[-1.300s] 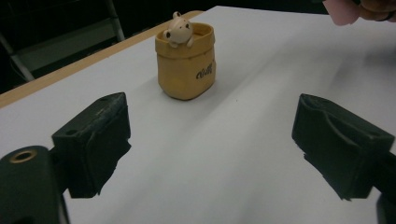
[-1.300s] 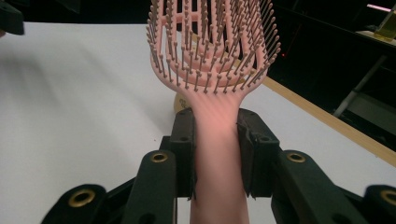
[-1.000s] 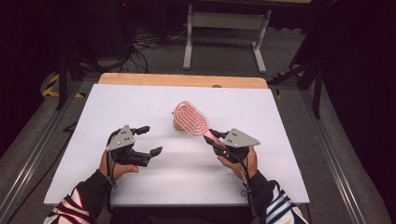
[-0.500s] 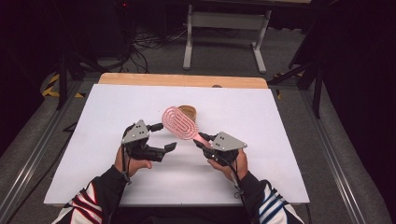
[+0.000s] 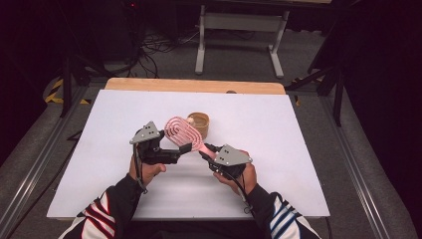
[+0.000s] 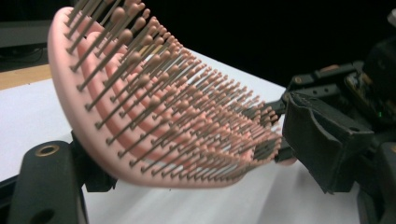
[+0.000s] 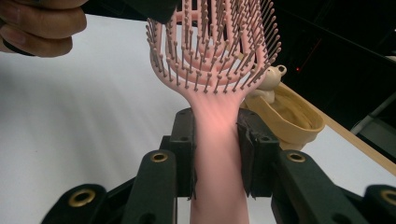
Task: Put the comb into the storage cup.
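Note:
A pink hairbrush [image 5: 180,133] is held above the white table, its handle [image 7: 217,154] clamped between the pads of my right gripper [image 5: 206,149], which is shut on it. The brush head [image 6: 154,112] leans to the left, bristles towards me. My left gripper [image 5: 177,142] has its jaws either side of that head and they have just been closing. In the left gripper view, the back of the head rests against the left jaw, while the other pad [image 6: 322,140] stands just off the bristle tips. Behind the brush sits a small wooden bowl [image 5: 200,122].
The white board [image 5: 298,129] covers the table, with a wooden strip [image 5: 194,85] along its far edge. The bowl [image 7: 292,114] has a small pale figure [image 7: 274,74] in it. Beyond the table are a grey stand, cables and dark floor.
Both hands have come in towards the middle. The brush has swung left in front of the bowl, and the left gripper has come up around its head.

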Motion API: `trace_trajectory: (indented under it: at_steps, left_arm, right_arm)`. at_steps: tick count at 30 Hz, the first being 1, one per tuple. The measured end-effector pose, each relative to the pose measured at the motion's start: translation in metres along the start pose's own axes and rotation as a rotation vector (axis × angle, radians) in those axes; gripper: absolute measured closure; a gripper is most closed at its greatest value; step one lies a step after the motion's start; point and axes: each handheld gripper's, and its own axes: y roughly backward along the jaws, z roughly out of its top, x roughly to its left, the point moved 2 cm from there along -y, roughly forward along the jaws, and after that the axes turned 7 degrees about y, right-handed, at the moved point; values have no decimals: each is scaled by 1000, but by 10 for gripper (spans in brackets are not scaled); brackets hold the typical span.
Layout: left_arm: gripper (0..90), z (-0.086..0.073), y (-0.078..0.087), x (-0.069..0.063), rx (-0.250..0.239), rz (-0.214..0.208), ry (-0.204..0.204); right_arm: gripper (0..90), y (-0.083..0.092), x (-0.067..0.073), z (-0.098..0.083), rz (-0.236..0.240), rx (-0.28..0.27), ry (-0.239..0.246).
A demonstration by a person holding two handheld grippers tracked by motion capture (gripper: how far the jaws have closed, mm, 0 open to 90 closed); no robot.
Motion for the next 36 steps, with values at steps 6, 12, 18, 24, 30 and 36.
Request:
trace_trajectory:
  at_steps: [6, 12, 18, 24, 30, 36]
  left_arm:
    - [268, 3, 0, -1, -25, -22, 28]
    - [414, 6, -1, -2, -43, -22, 43]
    - [541, 6, -1, -3, -63, -52, 63]
    - [600, 8, -1, -6, -94, -87, 71]
    - [624, 11, -1, -12, -114, -103, 48]
    - [629, 15, 2, -13, -137, -82, 30]
  right_arm:
    - [699, -3, 5, 2, -20, -2, 13]
    - [699, -4, 6, 0, -37, 2, 3]
    - [698, -4, 8, 0, -66, 14, 26]
    - [697, -4, 9, 1, -76, 15, 29]
    - [696, -4, 9, 1, -74, 12, 21]
    - [658, -3, 7, 0, -64, 1, -5]
